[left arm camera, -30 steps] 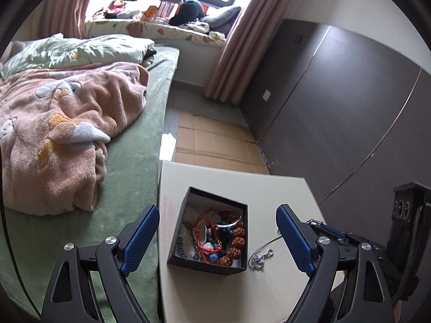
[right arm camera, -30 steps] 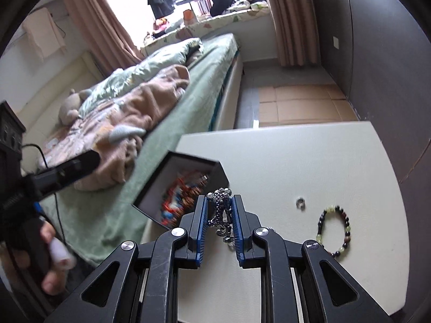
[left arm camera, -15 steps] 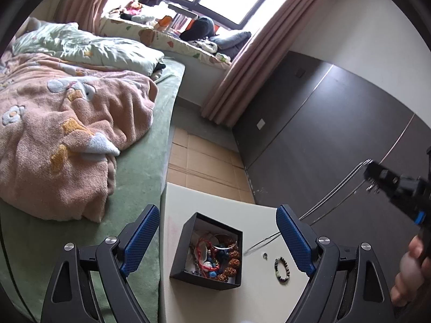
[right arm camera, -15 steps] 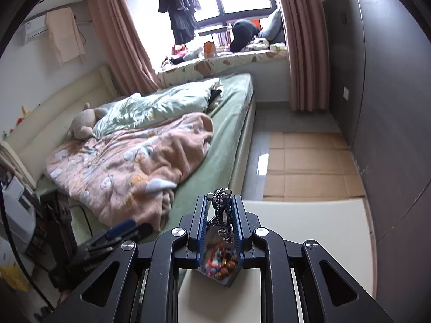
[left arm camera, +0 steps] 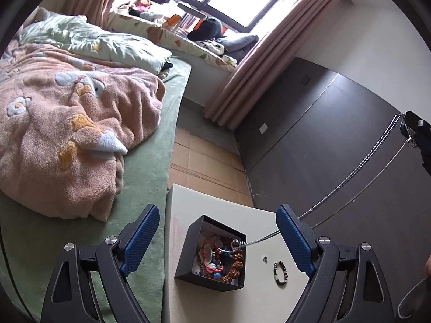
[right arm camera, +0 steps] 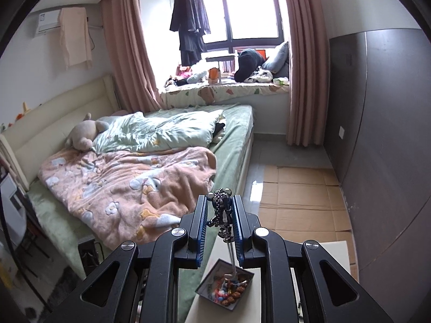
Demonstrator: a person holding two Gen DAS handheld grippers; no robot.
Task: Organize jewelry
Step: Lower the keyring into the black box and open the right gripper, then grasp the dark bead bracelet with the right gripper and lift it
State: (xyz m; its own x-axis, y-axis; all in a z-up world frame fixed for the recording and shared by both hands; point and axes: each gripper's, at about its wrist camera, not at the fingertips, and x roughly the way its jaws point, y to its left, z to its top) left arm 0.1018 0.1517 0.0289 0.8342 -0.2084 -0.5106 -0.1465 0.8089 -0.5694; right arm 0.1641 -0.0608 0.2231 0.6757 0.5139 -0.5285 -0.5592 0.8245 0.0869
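Dangling from right gripper (right arm camera: 220, 216), silver chain (left arm camera: 361, 162) over black box (left arm camera: 212, 255)

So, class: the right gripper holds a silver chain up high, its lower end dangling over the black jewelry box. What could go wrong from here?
1. The right gripper pinches only the bunched top of the silver chain; it might slip free.
2. The chain's lower end hangs at the edge of the black box, so it may land on the table.
3. It could tangle with the red cord inside.
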